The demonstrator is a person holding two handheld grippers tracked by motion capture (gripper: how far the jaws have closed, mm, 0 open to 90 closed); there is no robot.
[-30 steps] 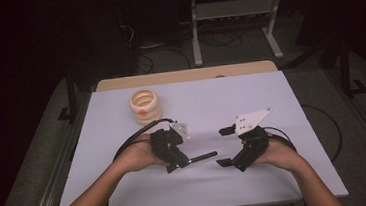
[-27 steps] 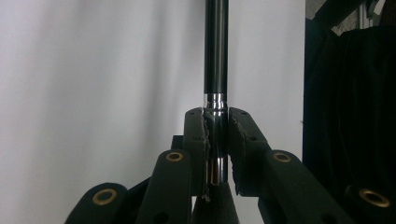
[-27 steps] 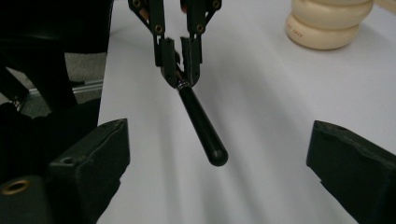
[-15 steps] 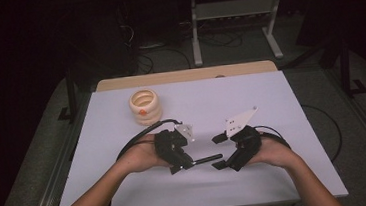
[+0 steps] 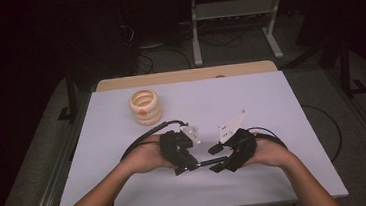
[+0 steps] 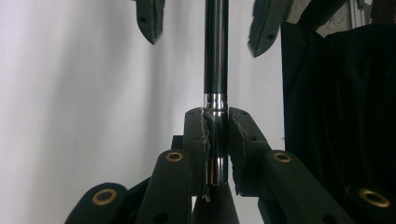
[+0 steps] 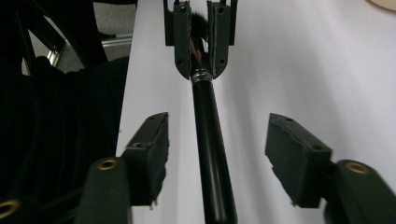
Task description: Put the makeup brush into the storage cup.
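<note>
A: In the high view, where is the brush?

B: Near the front edge of the surface, level between both hands. The left claw clamps its bristle end; the right claw has just been closing around the handle. The stacked rings stand far left, well apart.

A: And the left gripper view?

B: The pads press on the silver ferrule.

A: The right gripper view?

B: The pads are half wide and do not touch the handle. Keep the handle centred, then close slowly.
</note>
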